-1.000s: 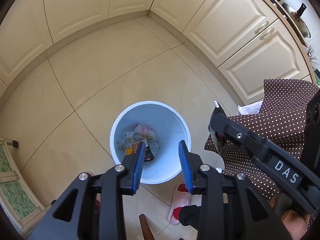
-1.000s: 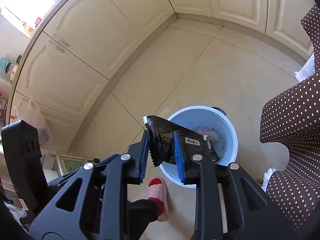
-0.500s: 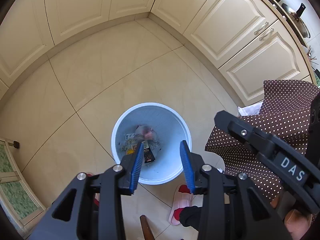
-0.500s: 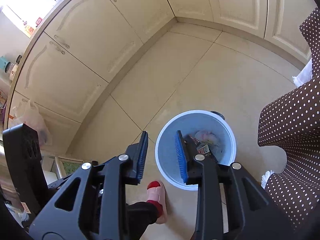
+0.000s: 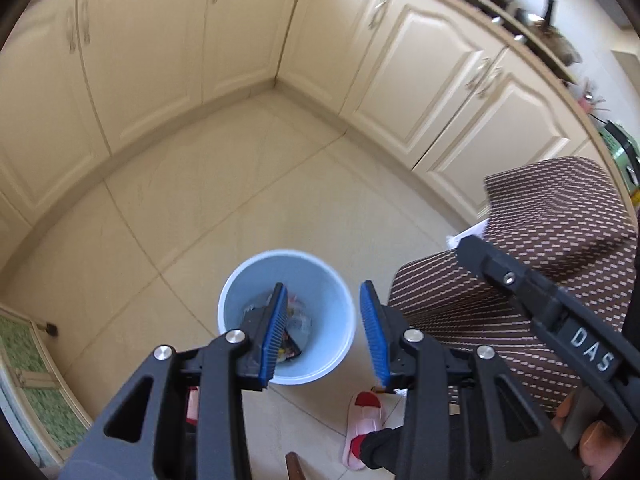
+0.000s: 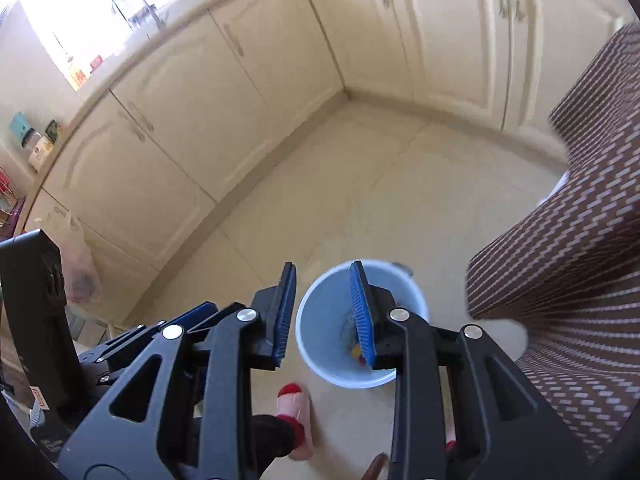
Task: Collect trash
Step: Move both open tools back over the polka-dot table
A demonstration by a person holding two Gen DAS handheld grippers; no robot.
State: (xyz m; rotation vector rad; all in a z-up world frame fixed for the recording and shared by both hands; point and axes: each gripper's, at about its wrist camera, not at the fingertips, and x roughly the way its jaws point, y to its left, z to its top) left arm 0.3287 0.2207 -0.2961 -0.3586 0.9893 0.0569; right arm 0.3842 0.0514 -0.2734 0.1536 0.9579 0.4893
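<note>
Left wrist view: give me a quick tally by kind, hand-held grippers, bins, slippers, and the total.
Hand-held grippers: 2, left hand-held gripper and right hand-held gripper, both empty
Bins: 1, pale blue bin with trash inside
Slippers: 2, one clear, one mostly hidden
Total: 5

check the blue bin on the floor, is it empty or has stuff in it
Not empty. The light blue bin stands upright on the tile floor, and wrappers lie at its bottom, well below the rim. It is far from full.
</note>
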